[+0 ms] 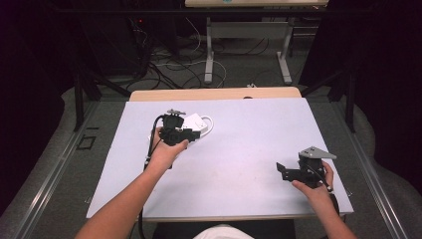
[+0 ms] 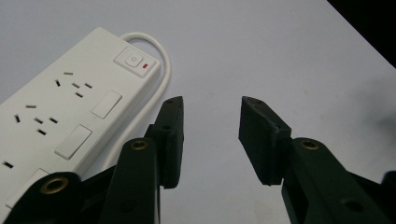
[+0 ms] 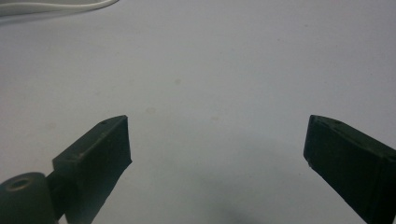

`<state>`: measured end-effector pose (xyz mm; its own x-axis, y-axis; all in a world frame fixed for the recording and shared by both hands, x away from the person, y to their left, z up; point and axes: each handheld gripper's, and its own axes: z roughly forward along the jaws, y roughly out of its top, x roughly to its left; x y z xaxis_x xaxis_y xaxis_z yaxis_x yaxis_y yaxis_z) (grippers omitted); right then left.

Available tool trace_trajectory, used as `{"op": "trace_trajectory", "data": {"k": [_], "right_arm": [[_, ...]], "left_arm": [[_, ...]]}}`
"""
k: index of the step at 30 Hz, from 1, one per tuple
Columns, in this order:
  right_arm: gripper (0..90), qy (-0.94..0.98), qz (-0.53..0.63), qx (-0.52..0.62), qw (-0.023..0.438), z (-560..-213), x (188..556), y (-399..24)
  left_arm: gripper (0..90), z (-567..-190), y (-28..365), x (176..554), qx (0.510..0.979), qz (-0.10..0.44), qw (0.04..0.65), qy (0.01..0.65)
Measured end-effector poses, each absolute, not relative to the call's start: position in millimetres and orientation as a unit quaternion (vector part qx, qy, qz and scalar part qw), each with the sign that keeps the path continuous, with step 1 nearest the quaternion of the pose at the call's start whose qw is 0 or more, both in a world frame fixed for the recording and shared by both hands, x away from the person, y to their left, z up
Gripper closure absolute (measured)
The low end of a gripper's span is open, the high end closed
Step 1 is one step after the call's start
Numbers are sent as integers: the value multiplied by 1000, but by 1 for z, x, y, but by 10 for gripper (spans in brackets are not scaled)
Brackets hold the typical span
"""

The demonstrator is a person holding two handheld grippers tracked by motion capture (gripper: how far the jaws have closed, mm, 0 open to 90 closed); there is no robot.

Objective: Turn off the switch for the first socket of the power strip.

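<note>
Black jaws of the left claw (image 2: 210,140) rise at the bottom of the left gripper view, standing apart with bare bench between them and nothing clamped. Just beside the left jaw lies the power strip (image 2: 70,107), a white block flat on the bench (image 2: 280,56), its sockets facing up. A square switch (image 2: 133,60) with a small red light sits at its far end, and a white cord (image 2: 159,70) loops out from that end and runs back along the strip's near side, passing close to the left jaw; whether it touches the jaw cannot be told. In the high view the strip (image 1: 196,123) lies on the left half of the white bench top (image 1: 249,129), toward the far edge, partly covered by the left claw (image 1: 174,130) and the hand (image 1: 166,152) that holds it. The right claw (image 1: 286,172) is well apart from the strip, near the bench's right front corner, held low in the right hand (image 1: 318,186) and pointing toward the left. In the right gripper view its jaws stand wide apart over bare bench, gripping nothing, and a short stretch of the cord (image 3: 56,7) shows at the top left edge.
</note>
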<state>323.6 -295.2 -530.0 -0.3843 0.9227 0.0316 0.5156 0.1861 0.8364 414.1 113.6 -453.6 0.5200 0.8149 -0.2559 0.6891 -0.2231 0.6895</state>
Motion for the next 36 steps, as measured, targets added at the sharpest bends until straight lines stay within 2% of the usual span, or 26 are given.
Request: {"op": "trace_trajectory", "data": {"k": [13,25,36], "right_arm": [[69,727,403,495,252,-529,323,-295],[69,721,405,502,253,-529,322,-299],[69,722,404,502,252,-530,322,-299]], "left_arm": [[502,-454,121,399,778,81,410,469],[364,-456,135,388,785,98,425,440],[282,-459,156,379,782,110,433,435]]}}
